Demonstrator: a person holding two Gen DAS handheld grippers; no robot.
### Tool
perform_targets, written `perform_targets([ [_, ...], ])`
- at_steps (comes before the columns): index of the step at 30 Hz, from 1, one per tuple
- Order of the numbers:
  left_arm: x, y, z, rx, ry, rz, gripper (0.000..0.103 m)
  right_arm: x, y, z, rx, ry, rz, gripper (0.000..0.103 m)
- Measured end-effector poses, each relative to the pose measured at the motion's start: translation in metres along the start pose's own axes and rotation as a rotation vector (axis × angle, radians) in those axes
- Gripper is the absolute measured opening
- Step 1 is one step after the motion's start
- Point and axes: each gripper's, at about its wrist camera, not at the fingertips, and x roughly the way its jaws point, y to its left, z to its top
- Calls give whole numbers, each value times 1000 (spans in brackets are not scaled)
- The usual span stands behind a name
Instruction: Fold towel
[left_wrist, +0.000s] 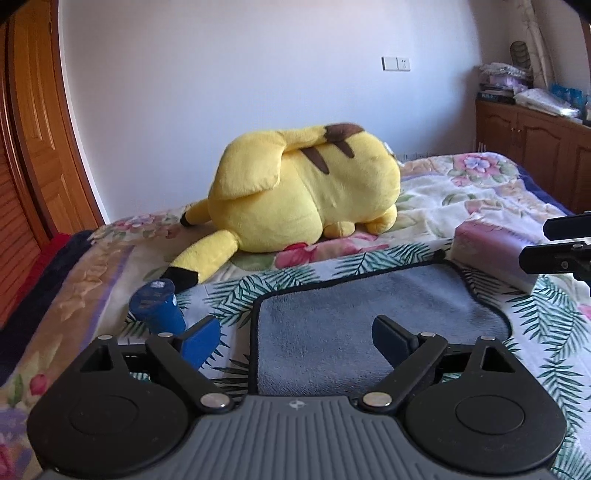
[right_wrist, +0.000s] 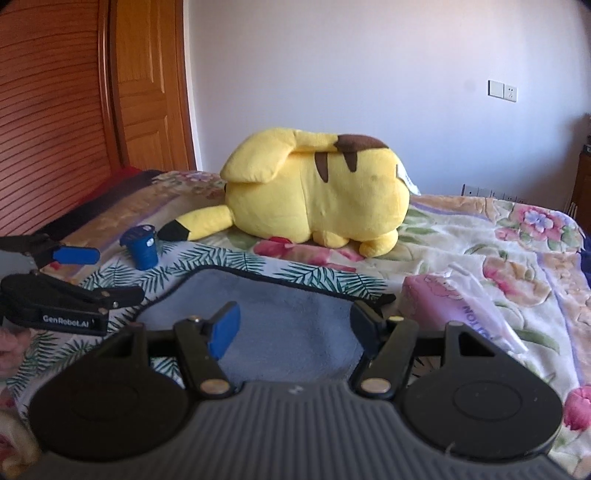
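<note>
A grey-blue towel (left_wrist: 373, 325) with dark piping lies spread flat on a palm-leaf sheet (left_wrist: 314, 273) on the bed (left_wrist: 461, 192), its far edge toward 12 o'clock and the near part hidden behind the tools. Its long axis appears to run from 9 to 3 o'clock in the left wrist view, though the hidden near edge leaves that uncertain. The left gripper (left_wrist: 295, 339) and right gripper (right_wrist: 295, 326) hover over the towel's near part, jaws spread wide on both, holding nothing. The fold looks not yet begun: the step in hand is the approach, and the next move likely calls for each tool to pinch a corner on its own side. A blue cup (left_wrist: 159, 306) stands just off the towel at 10 o'clock, a pink packet (left_wrist: 491, 254) at 2 o'clock, a yellow plush toy (left_wrist: 306, 188) beyond at 12.
</note>
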Motion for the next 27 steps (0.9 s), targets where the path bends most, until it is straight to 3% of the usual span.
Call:
perform_targets([
  [8,-42,-2,6,-10,-33,-18,100,-34,7,-1,9,-21,-26,66],
  [27,-140,-7,1,10,-90,-59,103,-110,22,-6,54,-71,-61,67],
])
